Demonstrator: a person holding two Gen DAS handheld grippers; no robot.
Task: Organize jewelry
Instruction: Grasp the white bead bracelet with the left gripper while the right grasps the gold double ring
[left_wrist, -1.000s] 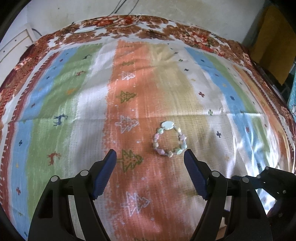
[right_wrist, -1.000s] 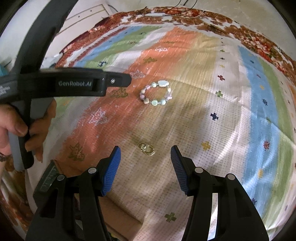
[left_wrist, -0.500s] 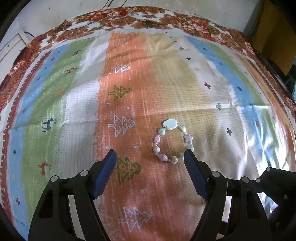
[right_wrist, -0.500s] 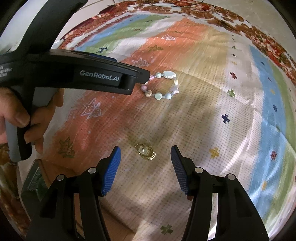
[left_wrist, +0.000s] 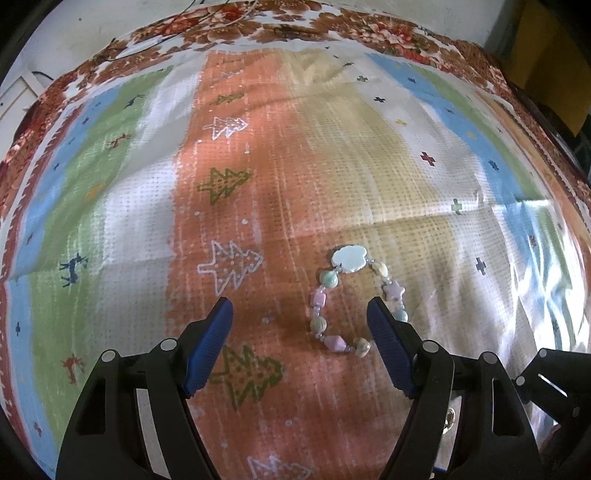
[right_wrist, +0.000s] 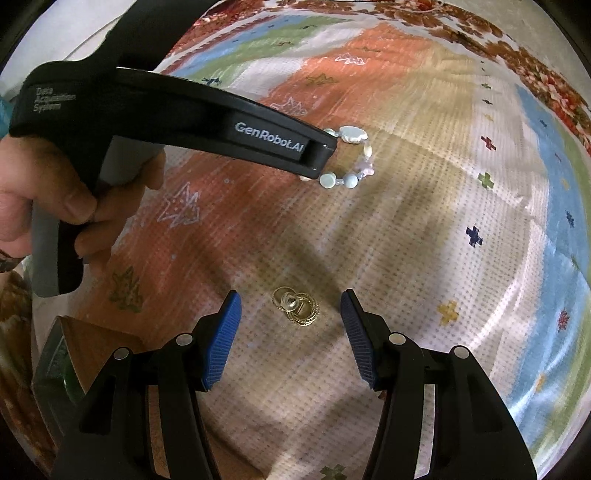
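Within a second, the left gripper (left_wrist: 299, 314) has been carried forward over the striped cloth (left_wrist: 155, 206) until the beaded bracelet (left_wrist: 354, 302), previously just ahead of its fingertips, is straddled by the right-hand blue pad, part of the loop now lying between the open fingers and part outside them. The right gripper (right_wrist: 290, 314) has likewise been advanced, so that the gold earrings (right_wrist: 295, 308) are framed squarely between its tips. Both sets of jaws are held wide apart, nothing clamped in either. Two pickups are judged to be imminent, with the left tool likely needing a small shift to the right if the whole bracelet is to be gathered. In the right wrist view, the left tool is seen gripped by its handle in a hand (right_wrist: 70, 206), angled down across the cloth, its nose overlapping the bracelet. A brown box (right_wrist: 96, 343) is partly seen behind the right tool's left finger.
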